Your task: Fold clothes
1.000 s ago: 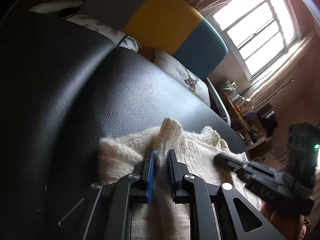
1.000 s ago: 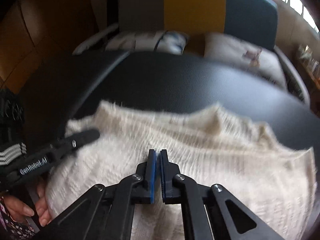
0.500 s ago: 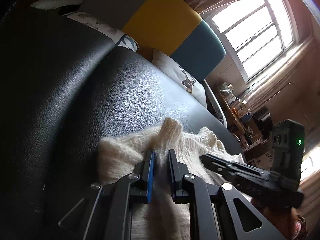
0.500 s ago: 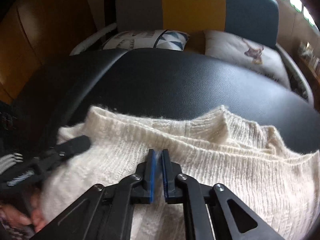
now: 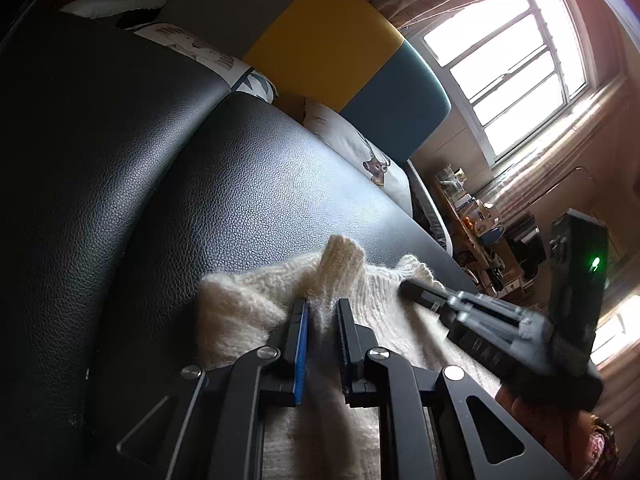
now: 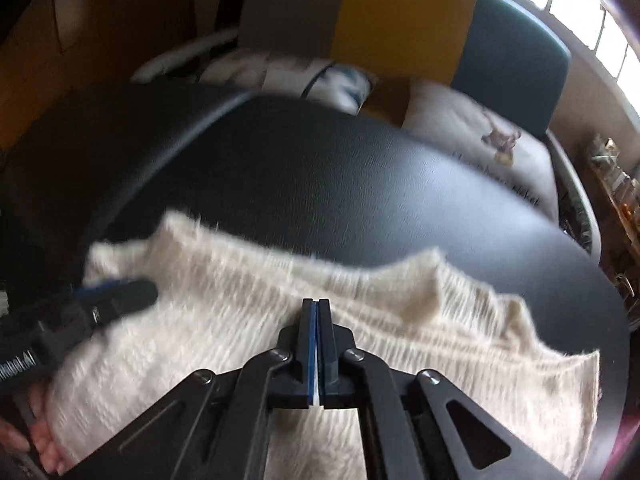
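A cream knitted sweater point(image 6: 248, 320) lies spread on a black leather surface point(image 6: 360, 192); it also shows in the left wrist view point(image 5: 240, 308). My left gripper point(image 5: 322, 304) is shut on a raised fold of the sweater, with knit filling the gap between its fingers. My right gripper point(image 6: 316, 304) is shut, its pads pressed together over the sweater's middle; whether knit is pinched I cannot tell. The right gripper shows in the left wrist view point(image 5: 408, 290), tip on the sweater. The left gripper shows in the right wrist view point(image 6: 136, 294), at the sweater's left edge.
Behind the black surface stands a grey, yellow and teal headboard point(image 5: 320, 44) with printed pillows point(image 6: 492, 140) in front. A bright window point(image 5: 512, 56) and a cluttered shelf point(image 5: 468, 208) are at the right.
The right gripper has closed fully from a slight gap and moved over the sweater; its view is now blurred. The left gripper holds the same fold, hardly moved.
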The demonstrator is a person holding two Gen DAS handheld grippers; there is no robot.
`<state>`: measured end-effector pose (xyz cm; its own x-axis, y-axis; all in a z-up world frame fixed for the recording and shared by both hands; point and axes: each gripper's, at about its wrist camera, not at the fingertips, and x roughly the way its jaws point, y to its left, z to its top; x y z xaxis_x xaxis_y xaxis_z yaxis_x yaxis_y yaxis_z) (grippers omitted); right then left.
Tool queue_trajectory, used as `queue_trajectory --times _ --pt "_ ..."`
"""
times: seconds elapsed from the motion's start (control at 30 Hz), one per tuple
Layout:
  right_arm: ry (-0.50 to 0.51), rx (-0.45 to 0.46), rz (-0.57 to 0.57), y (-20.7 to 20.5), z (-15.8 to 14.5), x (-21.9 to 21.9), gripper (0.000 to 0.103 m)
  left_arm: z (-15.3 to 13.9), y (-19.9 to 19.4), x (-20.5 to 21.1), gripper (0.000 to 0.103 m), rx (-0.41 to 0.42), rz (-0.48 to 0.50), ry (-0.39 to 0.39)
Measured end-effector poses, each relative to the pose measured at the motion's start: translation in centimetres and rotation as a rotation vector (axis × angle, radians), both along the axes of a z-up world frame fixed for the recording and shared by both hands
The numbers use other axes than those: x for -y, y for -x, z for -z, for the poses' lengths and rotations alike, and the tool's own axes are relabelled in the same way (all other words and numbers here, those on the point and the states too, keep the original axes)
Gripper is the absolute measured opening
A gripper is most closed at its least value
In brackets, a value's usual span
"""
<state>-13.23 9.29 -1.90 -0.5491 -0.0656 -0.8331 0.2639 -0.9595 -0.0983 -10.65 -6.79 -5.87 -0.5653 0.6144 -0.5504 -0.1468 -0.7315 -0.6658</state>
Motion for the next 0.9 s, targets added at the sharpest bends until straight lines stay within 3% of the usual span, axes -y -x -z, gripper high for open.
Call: queue_trajectory --times 0.1,0.2,0.23,0.27,0.37,0.4,0.47,0.53,0.6,0.67,0.77,0.83,0.9 --pt "0.02 0.012 0.003 0.5 0.4 -0.2 0.0 0.0 0.0 0.0 0.014 0.001 0.001 -0.006" --pt "0.202 0.049 0.044 0.5 1.2 -2.3 0.005 -0.4 0.1 0.0 0.014 0.014 -0.003 -0.001" --pt "0.281 0.072 0.081 0.4 1.2 -3.7 0.018 -0.9 -0.1 0.1 0.014 0.016 -0.012 0.013" --pt "0.351 0.083 0.117 0.1 0.9 -5.1 0.023 -1.5 -0.2 0.2 0.015 0.019 -0.021 0.026" --pt "0.459 0.028 0.167 -2.4 -1.4 -9.0 0.024 -3.6 -0.8 0.4 0.022 0.008 -0.064 0.078" --pt "0.442 0.009 0.178 -3.2 -2.1 -10.3 0.024 -4.8 -1.3 0.3 0.024 -0.023 -0.09 0.111" --pt "0.374 -0.01 0.196 -4.5 -3.1 -12.5 0.025 -7.4 -1.9 -1.1 0.047 -0.086 -0.083 0.177" --pt "0.316 0.002 0.226 -5.5 -3.3 -14.4 0.025 -8.9 -1.9 -4.0 0.059 -0.114 -0.007 0.252" --pt "0.3 0.023 0.24 -6.3 -3.0 -15.9 0.025 -9.6 -1.9 -7.6 0.06 -0.13 0.089 0.34" --pt "0.281 0.053 0.223 -6.8 -2.5 -16.4 0.025 -8.2 -1.9 -11.9 0.059 -0.133 0.183 0.479" --pt "0.212 0.088 0.207 -6.5 -1.2 -16.6 0.025 -5.5 -0.8 -15.7 0.059 -0.084 0.237 0.646" --pt "0.185 0.1 0.201 -6.1 -0.5 -16.7 0.025 -4.0 -0.1 -16.2 0.059 -0.022 0.22 0.677" --pt "0.194 0.119 0.202 -5.3 -0.1 -17.1 0.025 -3.3 0.4 -16.1 0.059 0.03 0.184 0.658"
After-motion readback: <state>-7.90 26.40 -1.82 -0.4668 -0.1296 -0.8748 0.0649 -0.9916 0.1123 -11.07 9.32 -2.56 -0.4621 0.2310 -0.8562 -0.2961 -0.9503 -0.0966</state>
